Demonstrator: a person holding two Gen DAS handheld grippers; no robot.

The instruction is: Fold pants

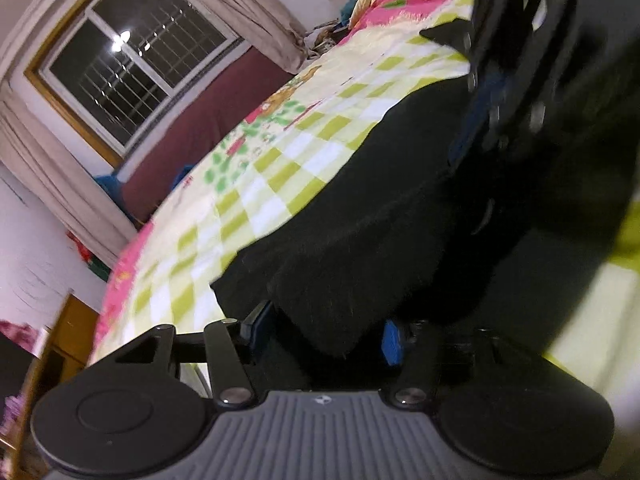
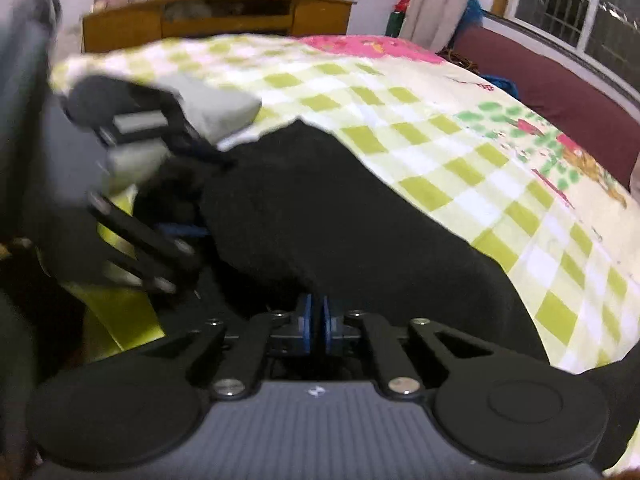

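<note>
Both tongs grip the black pants [image 1: 360,216]. Right tongs [image 2: 316,324] at six o'clock have their blue pads pressed together on a fold of the cloth. Left tongs [image 1: 324,332] stand with jaws apart, a thick bunch of fabric between them. Farther out the pants lie across the checked bedspread [image 2: 460,136], the window [image 1: 132,64] beyond at ten o'clock.

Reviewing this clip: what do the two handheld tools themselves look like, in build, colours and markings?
Both match: the left tool and right tool have matte black linkage arms with silver pivot bolts, blue finger pads, a ribbed grey centre panel bearing a small white logo, and a round black disc at each side. No cables or sleeves are visible.
</note>
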